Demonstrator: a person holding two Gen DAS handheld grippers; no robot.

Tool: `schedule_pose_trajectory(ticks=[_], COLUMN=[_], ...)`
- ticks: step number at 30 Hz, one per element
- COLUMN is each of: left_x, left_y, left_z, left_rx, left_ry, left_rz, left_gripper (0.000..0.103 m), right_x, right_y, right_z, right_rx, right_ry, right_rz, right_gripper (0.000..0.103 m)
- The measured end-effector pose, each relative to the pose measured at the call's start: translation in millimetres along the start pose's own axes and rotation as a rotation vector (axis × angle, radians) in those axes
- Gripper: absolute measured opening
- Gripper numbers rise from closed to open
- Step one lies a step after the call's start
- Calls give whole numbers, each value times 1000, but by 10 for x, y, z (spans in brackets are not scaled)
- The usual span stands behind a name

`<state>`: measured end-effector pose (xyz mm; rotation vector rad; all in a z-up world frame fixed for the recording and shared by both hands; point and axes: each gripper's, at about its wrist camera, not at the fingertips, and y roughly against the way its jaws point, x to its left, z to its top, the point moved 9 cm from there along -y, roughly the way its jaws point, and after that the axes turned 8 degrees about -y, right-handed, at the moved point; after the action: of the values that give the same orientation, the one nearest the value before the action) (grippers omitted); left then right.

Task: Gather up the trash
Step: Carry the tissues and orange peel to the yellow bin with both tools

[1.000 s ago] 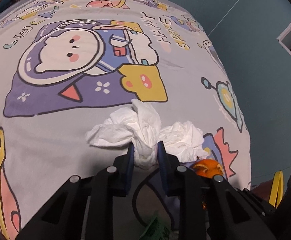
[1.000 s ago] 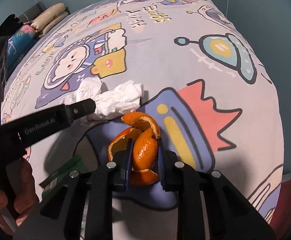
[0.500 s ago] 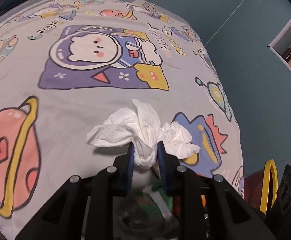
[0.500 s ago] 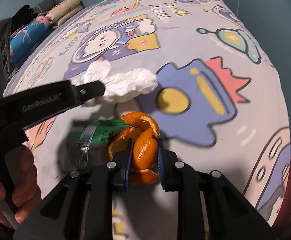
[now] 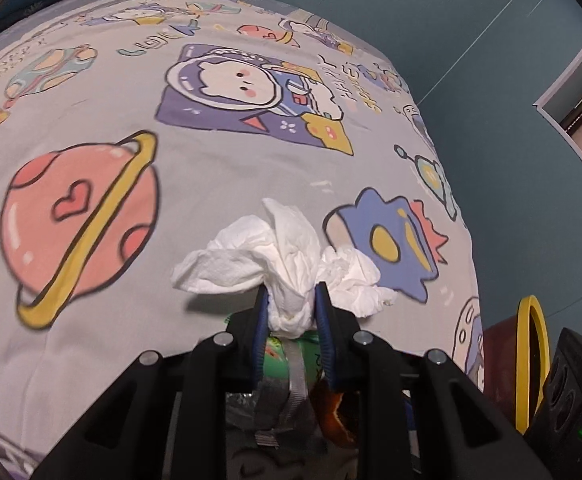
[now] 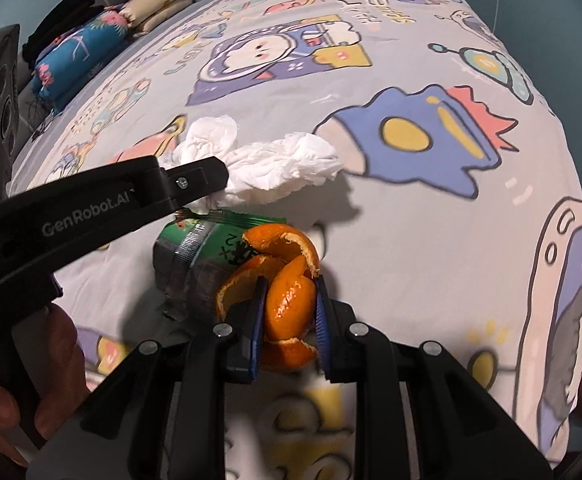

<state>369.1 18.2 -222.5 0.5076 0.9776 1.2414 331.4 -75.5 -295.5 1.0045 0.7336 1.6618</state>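
- Your left tool [image 5: 291, 304] pinches a wad of white tissue [image 5: 287, 256]; the loose ends fan out past the tips to left and right, above the bed [image 5: 171, 184].
- Your right tool [image 6: 289, 304] pinches a curl of orange peel [image 6: 281, 280]; the peel stands roughly upright between the blue pads, its open petals rising above the tips.
- Both loads hang clear of the bed, as I judge from the shadows beneath them.
- One piece of trash lies loose: a green wrapper [image 6: 195, 256], crumpled on the bed. In the right view it sits just left of the peel and directly under the left tool's arm; in the left view it shows green just behind the tool [image 5: 291, 354].
- The wrapper's long side runs roughly left to right across the bed, near edge toward you.
- Both tools are full, so neither can take the wrapper yet; the left one sits nearer to it.
- No bin is clearly in view. A yellow ring [image 5: 531, 360] shows off the bed's right edge in the left view; what it belongs to I cannot tell.
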Motion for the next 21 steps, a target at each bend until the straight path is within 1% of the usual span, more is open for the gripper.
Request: schedule_pose_trajectory(ticks=[5,9,13,16,17,21], left_x=[80,121,118,75,38,-141], left_y=[228,455,780,1060,1178,1701], left_z=[-186,-308,-450,-522,-521,-414], left_rx=[-10,-25,-42,-60,-75,-166], left_ry=[23,16,-6,-32,-50,-124], left_rz=[-1,-2,-20,-36,-45,-60], left_gripper=[21,21,21,21,21,21], right_x=[116,197,200,143,101,-108], right_y=[121,239,434,696,828,1303], right_z=[-220,-447,-663,-743,-744,-653], right_rx=[8,27,37,11,-12,-100], right_ry=[19,32,38,43,42,7], right_rz=[15,34,57,70,73,79], right_gripper=[21,21,21,21,21,21])
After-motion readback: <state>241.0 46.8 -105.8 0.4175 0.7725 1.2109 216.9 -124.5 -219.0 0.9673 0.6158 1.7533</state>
